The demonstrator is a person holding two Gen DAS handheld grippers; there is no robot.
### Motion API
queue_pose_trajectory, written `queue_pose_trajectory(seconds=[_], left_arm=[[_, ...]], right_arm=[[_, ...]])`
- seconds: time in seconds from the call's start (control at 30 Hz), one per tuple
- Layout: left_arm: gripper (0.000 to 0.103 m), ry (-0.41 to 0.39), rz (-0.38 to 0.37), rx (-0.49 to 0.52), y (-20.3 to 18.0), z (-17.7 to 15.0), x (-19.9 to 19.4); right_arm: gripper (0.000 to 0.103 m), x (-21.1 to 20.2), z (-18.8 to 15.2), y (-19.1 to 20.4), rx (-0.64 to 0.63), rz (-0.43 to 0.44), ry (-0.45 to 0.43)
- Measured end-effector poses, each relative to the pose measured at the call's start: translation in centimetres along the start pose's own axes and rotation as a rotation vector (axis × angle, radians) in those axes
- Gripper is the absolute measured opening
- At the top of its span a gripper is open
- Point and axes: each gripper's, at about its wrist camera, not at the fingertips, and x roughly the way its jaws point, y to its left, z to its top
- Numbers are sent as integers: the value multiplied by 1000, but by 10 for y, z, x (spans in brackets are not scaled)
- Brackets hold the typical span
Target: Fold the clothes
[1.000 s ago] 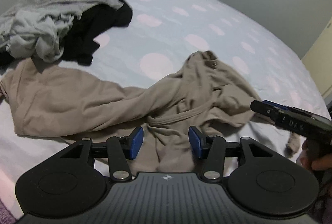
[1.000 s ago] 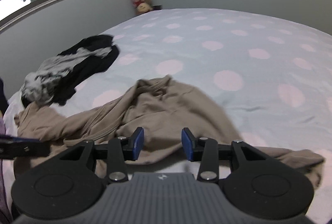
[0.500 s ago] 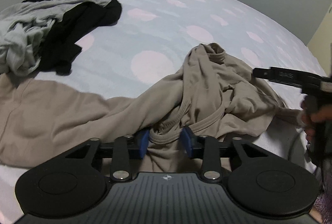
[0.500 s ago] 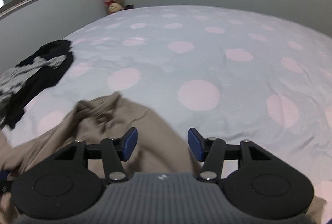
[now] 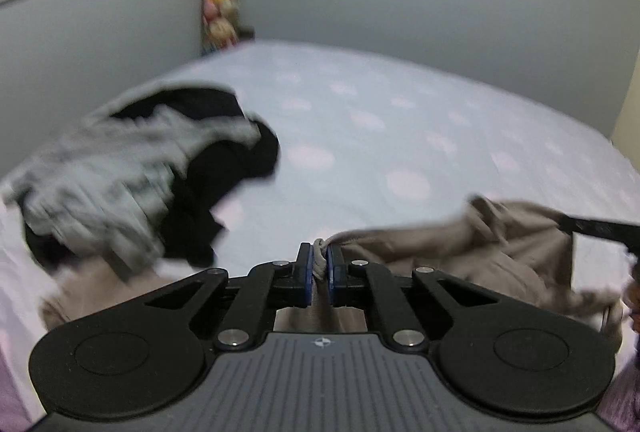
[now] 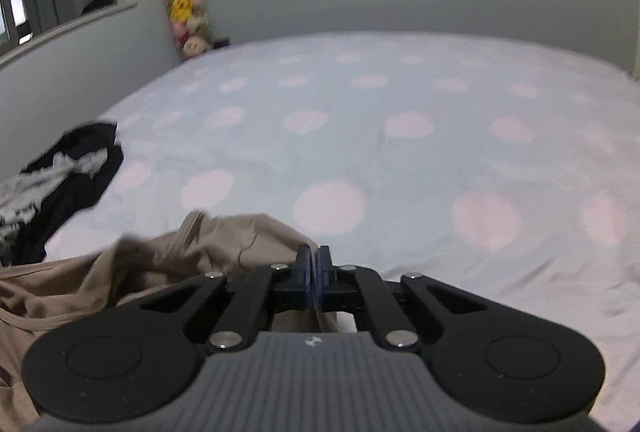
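Observation:
A beige shirt (image 5: 460, 248) lies crumpled on the polka-dot bed and is lifted at two points. My left gripper (image 5: 319, 264) is shut on a bunched fold of its neckline, held above the sheet. My right gripper (image 6: 314, 268) is shut on another edge of the same beige shirt (image 6: 200, 244), which drapes away to the left; it also shows at the right edge of the left wrist view (image 5: 600, 228). The cloth stretches between the two grippers.
A pile of grey and black clothes (image 5: 140, 168) lies on the bed's left side, also in the right wrist view (image 6: 60, 176). The pale blue sheet with pink dots (image 6: 400, 136) spreads far and right. Stuffed toys (image 6: 184, 0) hang in the far corner by the wall.
Both grippers have closed on the beige shirt and lifted it off the bed. The left view has swung up and left; the shirt is now raised and stretched.

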Motion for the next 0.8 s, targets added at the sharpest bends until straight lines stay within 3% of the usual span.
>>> queue_pose_trajectory(seconds=[0.1, 0.23, 0.37, 0.5, 0.57, 0.63, 0.8], left_arm=[[5, -70, 7, 20, -1, 21, -25], [5, -158, 1, 49, -3, 47, -58], [5, -146, -25, 99, -12, 46, -71], [5, -59, 41, 179, -19, 20, -60], [5, -11, 53, 162, -10, 7, -51], [5, 20, 77, 134, -2, -2, -46], [5, 35, 87, 85, 13, -14, -44]], right_arm=[[1, -31, 13, -15, 11, -11, -51], [0, -77, 31, -33, -5, -104, -162], [0, -109, 40, -57, 31, -132, -188], [0, -114, 24, -52, 9, -32, -101], [1, -112, 10, -37, -41, 33, -55], [1, -104, -4, -17, -119, 114, 3], [5, -92, -38, 43, -451, 268, 112]])
